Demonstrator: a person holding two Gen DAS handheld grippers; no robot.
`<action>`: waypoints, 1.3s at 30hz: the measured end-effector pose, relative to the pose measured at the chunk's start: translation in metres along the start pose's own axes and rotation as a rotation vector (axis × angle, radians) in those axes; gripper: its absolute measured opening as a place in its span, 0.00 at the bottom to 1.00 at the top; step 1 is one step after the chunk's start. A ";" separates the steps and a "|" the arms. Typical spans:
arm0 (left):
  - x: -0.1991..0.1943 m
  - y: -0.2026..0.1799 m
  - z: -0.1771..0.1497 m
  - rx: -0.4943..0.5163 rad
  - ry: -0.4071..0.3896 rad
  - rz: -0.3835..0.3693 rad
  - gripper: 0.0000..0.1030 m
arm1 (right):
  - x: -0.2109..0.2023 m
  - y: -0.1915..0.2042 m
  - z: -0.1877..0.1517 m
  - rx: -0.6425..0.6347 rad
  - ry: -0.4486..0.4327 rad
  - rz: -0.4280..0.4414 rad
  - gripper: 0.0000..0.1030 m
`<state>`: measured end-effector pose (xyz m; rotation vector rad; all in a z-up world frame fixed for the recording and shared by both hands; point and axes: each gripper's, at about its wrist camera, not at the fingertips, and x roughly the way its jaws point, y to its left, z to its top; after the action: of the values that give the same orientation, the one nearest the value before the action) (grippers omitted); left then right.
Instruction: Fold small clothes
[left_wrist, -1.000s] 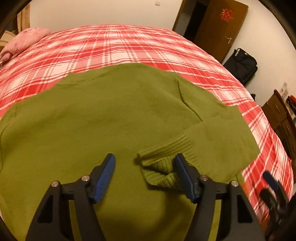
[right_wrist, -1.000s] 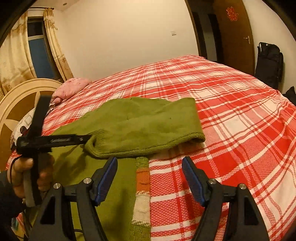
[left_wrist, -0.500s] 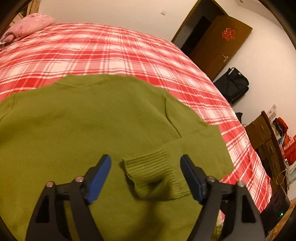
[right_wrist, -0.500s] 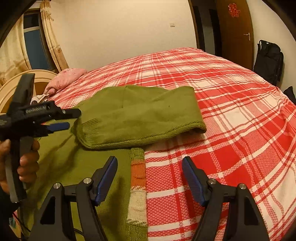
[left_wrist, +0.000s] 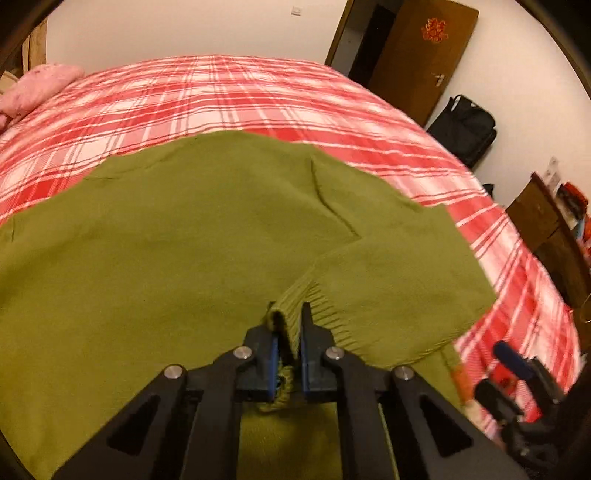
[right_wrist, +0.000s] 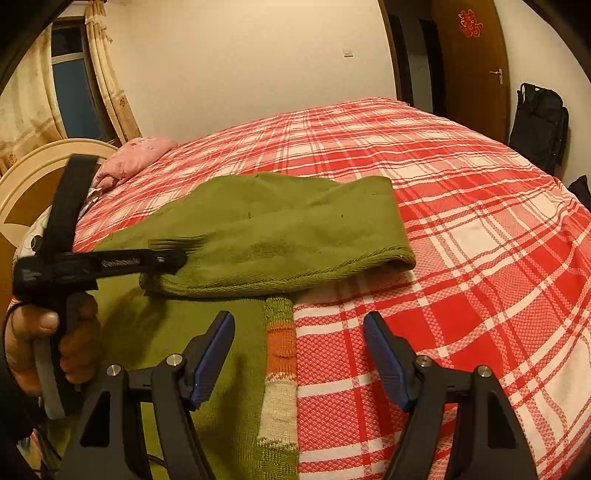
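The green sweater (left_wrist: 184, 258) lies flat on the plaid bed (left_wrist: 221, 92). The left hand-held gripper (left_wrist: 287, 332) has just closed and now pinches the ribbed sleeve cuff (left_wrist: 295, 299), probably to fold the sleeve. The right hand-held gripper (right_wrist: 299, 354) waits released above the striped hem (right_wrist: 280, 354).
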<state>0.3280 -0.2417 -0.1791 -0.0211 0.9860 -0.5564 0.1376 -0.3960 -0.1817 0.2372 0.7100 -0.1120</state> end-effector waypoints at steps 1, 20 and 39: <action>-0.005 0.001 0.002 0.001 -0.017 -0.004 0.08 | 0.000 0.000 0.000 0.000 -0.002 0.002 0.71; -0.119 0.095 0.027 -0.164 -0.206 -0.014 0.04 | 0.015 0.001 -0.003 -0.025 0.062 -0.033 0.71; -0.026 0.096 -0.017 -0.148 -0.006 0.102 0.64 | 0.020 0.004 -0.005 -0.049 0.079 -0.057 0.71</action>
<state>0.3454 -0.1433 -0.1930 -0.1037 1.0155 -0.3889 0.1504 -0.3913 -0.1975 0.1751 0.7974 -0.1401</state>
